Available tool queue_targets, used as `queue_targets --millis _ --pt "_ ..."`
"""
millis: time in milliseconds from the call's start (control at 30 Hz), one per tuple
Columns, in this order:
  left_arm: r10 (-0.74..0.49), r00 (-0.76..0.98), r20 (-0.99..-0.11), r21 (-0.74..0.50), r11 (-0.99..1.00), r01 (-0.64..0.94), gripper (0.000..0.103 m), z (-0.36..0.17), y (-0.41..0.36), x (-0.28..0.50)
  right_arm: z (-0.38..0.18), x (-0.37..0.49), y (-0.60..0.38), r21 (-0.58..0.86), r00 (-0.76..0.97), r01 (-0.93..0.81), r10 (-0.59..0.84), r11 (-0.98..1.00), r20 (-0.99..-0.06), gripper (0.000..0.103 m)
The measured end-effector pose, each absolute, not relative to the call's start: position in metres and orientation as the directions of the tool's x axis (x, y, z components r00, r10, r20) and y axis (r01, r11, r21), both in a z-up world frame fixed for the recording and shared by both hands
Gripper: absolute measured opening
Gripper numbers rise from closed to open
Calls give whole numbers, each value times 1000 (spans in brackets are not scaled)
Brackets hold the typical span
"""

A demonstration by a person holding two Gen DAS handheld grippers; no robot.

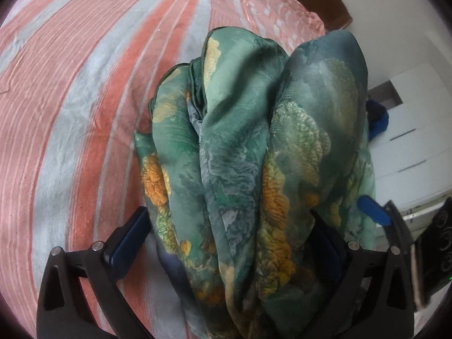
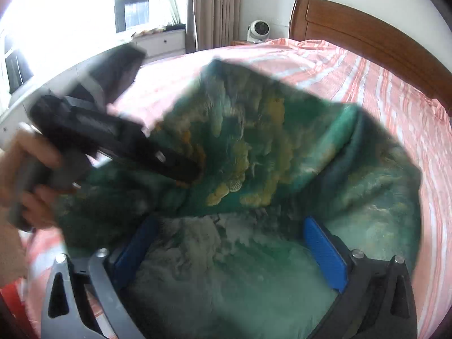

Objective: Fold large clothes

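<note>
Green silky cloth with orange and yellow blooms, the garment (image 1: 248, 169) fills both of my views, bunched into thick vertical folds and not yet in any flat, squared shape. In the left wrist view my left gripper (image 1: 231, 243) has its blue pads set wide apart, with a fat bundle of the cloth lying between them; I cannot tell whether the pads truly press it or the bundle merely drapes through. The bundle is raised over the bed (image 1: 70, 99), whose pink and grey striped sheet spreads out beneath and to the left, toward the headboard end. In the right wrist view my right gripper (image 2: 228, 251) also has its pads spread, cloth heaped between and over them, blurred, so I cannot tell its hold either. Past it I see my left hand (image 2: 31, 166) wrapped round the other tool's handle, at the window side of the bed, with the cloth hanging between the two tools. The wooden headboard (image 2: 367, 28) and a small white fan (image 2: 258, 29) stand at the far end. I judge the task barely under way: the garment is gathered and lifted, no crease is laid, nothing rests folded on the sheet. What remains, I think, is spreading it flat, then doubling it over neatly.
</note>
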State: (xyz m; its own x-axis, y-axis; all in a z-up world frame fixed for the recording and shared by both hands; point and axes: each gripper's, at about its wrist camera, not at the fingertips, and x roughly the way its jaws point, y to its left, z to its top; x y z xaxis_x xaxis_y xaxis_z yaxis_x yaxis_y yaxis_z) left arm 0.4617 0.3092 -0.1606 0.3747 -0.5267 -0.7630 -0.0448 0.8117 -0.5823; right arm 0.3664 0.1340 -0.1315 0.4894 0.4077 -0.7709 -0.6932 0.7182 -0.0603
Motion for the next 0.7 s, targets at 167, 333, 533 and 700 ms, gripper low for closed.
queue_targets --millis 167,333,533,700 --pt "-486 361 -796 -537 842 -50 103 -158 294 465 -49 341 23 283 460 -623 634 729 -622 103" --pt "-473 358 -805 -529 845 -73 100 -161 278 466 -103 407 -72 544 371 -303 623 782 -689 103" --pt "-368 364 -856 -421 904 -77 70 -141 242 462 -194 445 -54 749 166 -159 765 643 -622 103" --pt "-192 420 -887 -225 974 -29 47 -95 193 442 -135 409 10 265 339 -496 466 827 -817 74"
